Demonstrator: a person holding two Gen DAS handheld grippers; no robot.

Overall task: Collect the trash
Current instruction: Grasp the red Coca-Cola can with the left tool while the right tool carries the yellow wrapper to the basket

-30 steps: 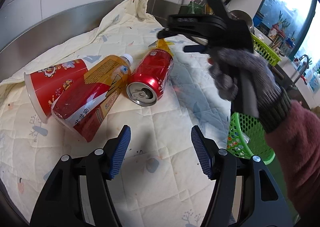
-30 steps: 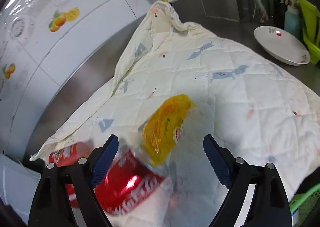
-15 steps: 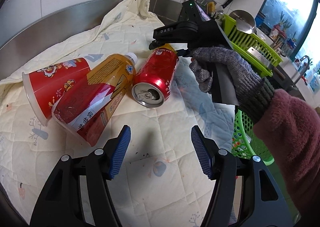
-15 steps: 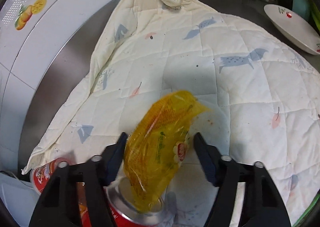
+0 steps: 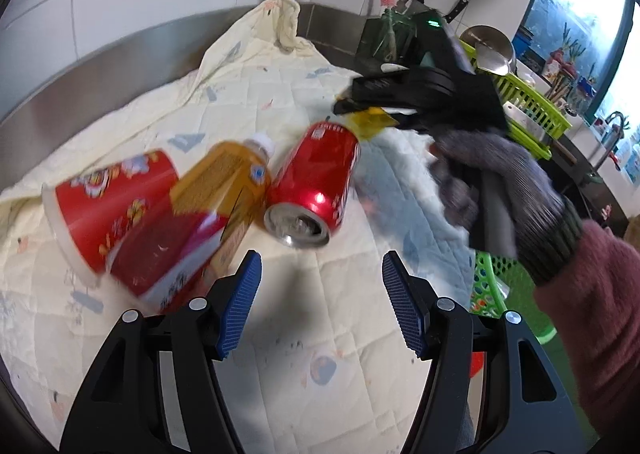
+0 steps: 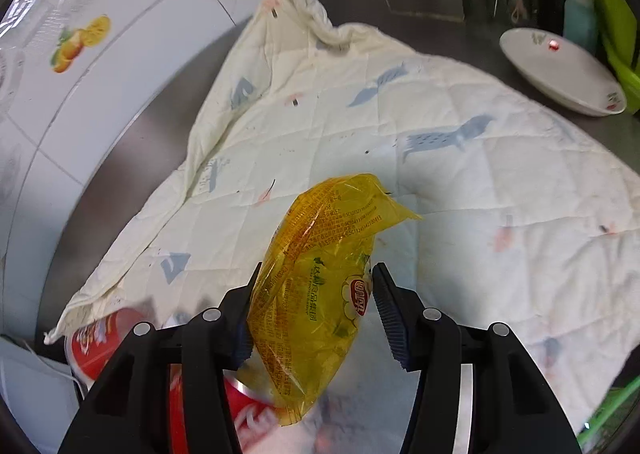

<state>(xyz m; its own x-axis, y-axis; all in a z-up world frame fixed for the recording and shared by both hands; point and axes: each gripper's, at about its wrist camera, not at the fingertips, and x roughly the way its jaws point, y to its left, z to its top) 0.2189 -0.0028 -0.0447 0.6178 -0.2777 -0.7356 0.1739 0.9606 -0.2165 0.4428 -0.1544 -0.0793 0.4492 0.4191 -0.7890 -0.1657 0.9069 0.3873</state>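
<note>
While its jaws are closing, the right gripper (image 6: 312,310) has the yellow wrapper (image 6: 320,286) squeezed between its blue pads, just above the far end of the red can (image 5: 312,186). Left gripper (image 5: 320,306) hovers wide open and empty, nearer. Can, orange bottle (image 5: 224,190) and red cup (image 5: 100,206) lie side by side on the quilted cloth (image 5: 280,318) covering the worktop (image 6: 132,158).
</note>
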